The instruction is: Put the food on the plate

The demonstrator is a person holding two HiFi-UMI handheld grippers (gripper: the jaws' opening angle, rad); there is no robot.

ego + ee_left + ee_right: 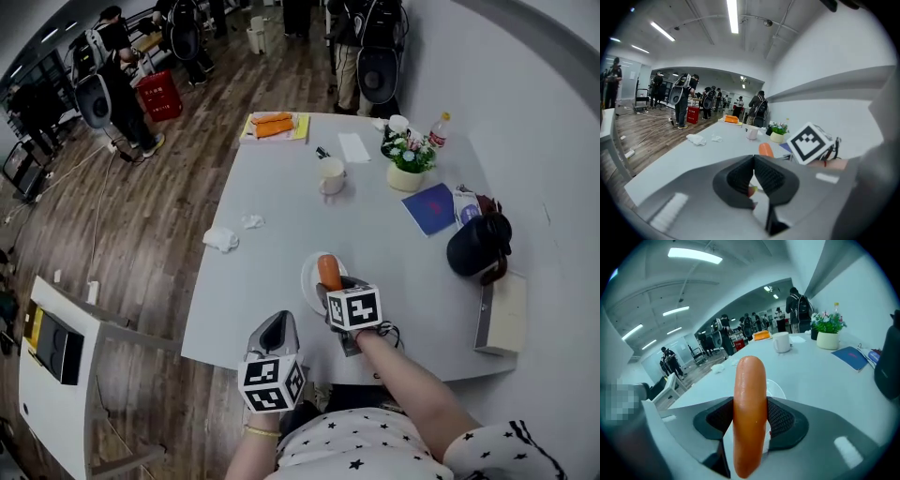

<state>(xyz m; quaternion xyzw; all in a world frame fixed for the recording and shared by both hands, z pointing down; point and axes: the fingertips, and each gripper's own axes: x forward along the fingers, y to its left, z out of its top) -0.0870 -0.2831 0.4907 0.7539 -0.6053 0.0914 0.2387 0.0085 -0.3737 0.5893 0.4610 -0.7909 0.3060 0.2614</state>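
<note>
An orange sausage (749, 413) stands between the jaws of my right gripper (749, 420), which is shut on it. In the head view that sausage (329, 271) hangs over a small white plate (309, 284) near the table's front edge, with the right gripper (337, 298) just behind it. My left gripper (277, 330) is nearer the front edge, left of the plate. Its jaws (753, 177) are shut with nothing between them. From the left gripper view the sausage (765, 150) shows beside the right gripper's marker cube.
A white cup (331, 175), a flower pot (405, 161), a blue booklet (432, 207), a black kettle (478, 246) and a white box (505, 311) stand on the grey table (281, 206). Crumpled tissues (221, 238) lie left. More orange food (272, 125) sits on a far yellow tray. People stand beyond.
</note>
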